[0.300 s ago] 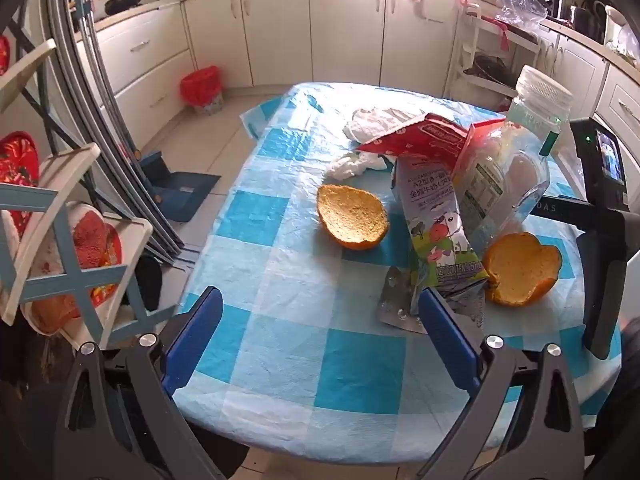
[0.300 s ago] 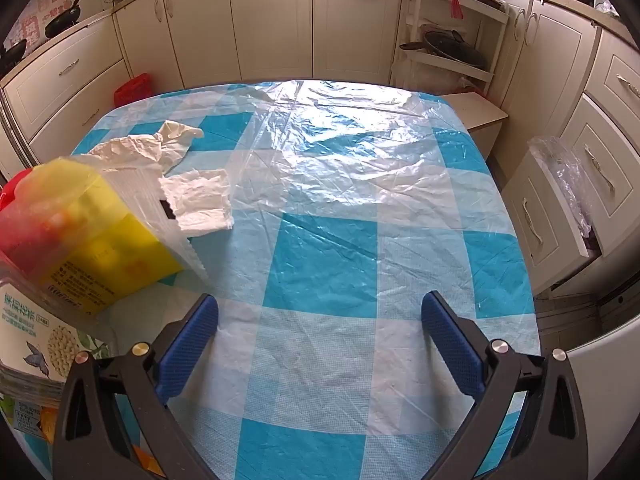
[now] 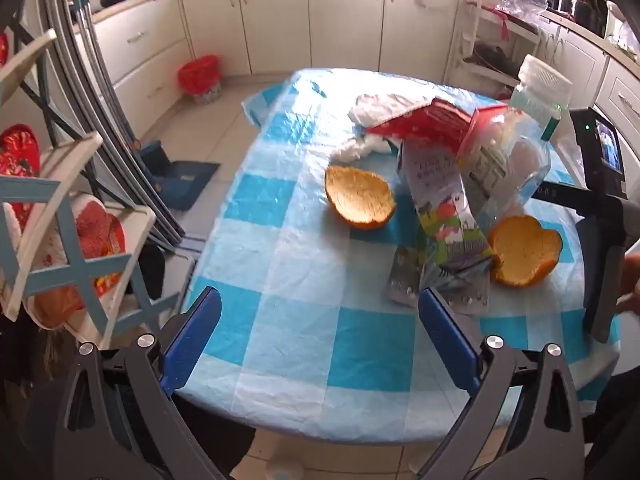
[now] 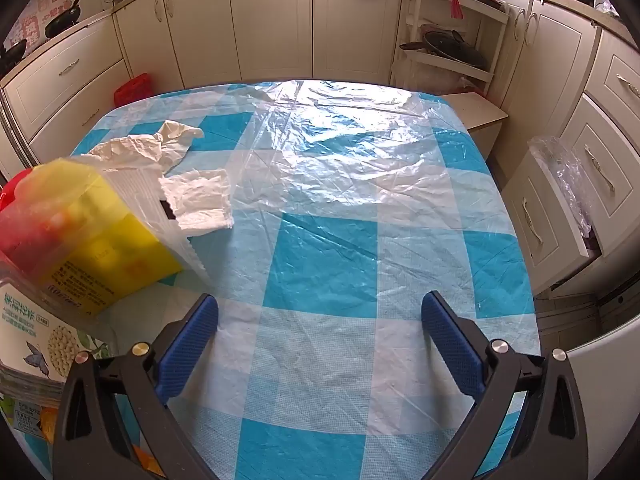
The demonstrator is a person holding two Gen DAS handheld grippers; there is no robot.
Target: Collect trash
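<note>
Trash lies on the blue checked table: two orange peel halves, a flattened drink carton, a foil blister pack, a red wrapper, crumpled tissues and a clear plastic jar. My left gripper is open and empty above the near table edge. My right gripper is open and empty over the table; it also shows in the left wrist view. A yellow and red packet, tissues and a clear plastic sheet lie ahead of it.
A red-lined bin stands on the floor by the cabinets. A chair with red cushions stands left of the table. Open drawers with a plastic bag are right of the table. A shelf rack stands behind.
Both grippers have hardly moved; the left wrist view has shifted slightly. Nothing was taken hold of.
</note>
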